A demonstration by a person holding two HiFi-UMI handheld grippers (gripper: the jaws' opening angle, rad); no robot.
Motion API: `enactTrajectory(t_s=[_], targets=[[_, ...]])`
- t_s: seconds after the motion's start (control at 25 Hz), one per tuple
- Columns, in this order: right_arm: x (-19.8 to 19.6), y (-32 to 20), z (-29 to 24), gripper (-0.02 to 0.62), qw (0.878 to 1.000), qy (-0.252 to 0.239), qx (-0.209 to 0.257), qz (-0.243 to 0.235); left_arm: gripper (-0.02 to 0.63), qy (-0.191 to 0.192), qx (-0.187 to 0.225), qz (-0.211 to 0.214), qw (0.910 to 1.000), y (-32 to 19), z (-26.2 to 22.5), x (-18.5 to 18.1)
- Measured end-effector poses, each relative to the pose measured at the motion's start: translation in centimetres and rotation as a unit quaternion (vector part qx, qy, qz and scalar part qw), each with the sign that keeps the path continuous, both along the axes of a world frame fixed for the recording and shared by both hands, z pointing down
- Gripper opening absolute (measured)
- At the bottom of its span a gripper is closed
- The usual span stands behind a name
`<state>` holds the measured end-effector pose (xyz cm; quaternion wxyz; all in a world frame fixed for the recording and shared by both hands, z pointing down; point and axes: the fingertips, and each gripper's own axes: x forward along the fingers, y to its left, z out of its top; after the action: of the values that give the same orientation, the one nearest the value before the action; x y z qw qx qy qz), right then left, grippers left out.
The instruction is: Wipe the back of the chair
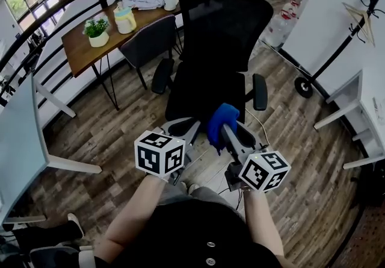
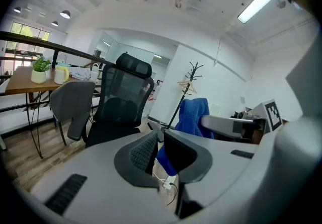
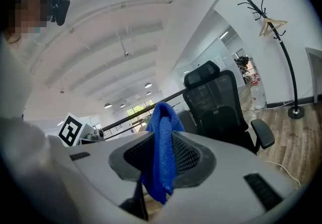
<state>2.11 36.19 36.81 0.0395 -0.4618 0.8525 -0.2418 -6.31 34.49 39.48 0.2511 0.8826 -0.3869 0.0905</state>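
Note:
A black mesh office chair [image 1: 224,26] with a headrest stands in front of me, its back [image 2: 123,94] turned toward me; it also shows in the right gripper view [image 3: 221,107]. My right gripper [image 1: 224,129] is shut on a blue cloth [image 1: 221,122], which hangs folded between its jaws [image 3: 162,152]. The cloth is just short of the chair's lower back. My left gripper [image 1: 194,131] is beside it, jaws closed together with nothing held [image 2: 160,155]. The blue cloth [image 2: 193,117] shows beyond the left jaws.
A wooden table [image 1: 81,50] at the back left carries a potted plant [image 1: 96,31], a jug [image 1: 124,20] and a kettle. A grey chair [image 1: 150,41] stands by it. A coat stand [image 1: 355,26] is on the right, white desks at both sides, a railing behind.

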Motion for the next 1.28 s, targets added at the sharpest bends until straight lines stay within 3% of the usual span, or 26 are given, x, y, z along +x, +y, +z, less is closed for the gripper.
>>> enactTrajectory(t_s=[0.36,0.68,1.0,1.28], targets=[[2.8,0.4,0.8,0.11,1.0,-0.003,-0.004,0.007,0.049,-0.018,-0.009,-0.009,0.9998,-0.4,1.6,1.3],[2.4,-2.0,1.8,0.11,1.0,0.001,-0.005,-0.015,0.049,-0.02,-0.014,-0.011,0.9996,-3.8,2.3,1.8],[2.2,-11.2,2.2,0.11,1.0,0.007,-0.007,-0.002,0.049,-0.011,-0.021,-0.006,0.9997,-12.9,3.0,1.4],[1.5,-21.5,0.6,0.112,1.0,0.0,0.001,0.013,0.049,-0.018,-0.017,0.032,0.9992,-23.1,1.9,0.8]])
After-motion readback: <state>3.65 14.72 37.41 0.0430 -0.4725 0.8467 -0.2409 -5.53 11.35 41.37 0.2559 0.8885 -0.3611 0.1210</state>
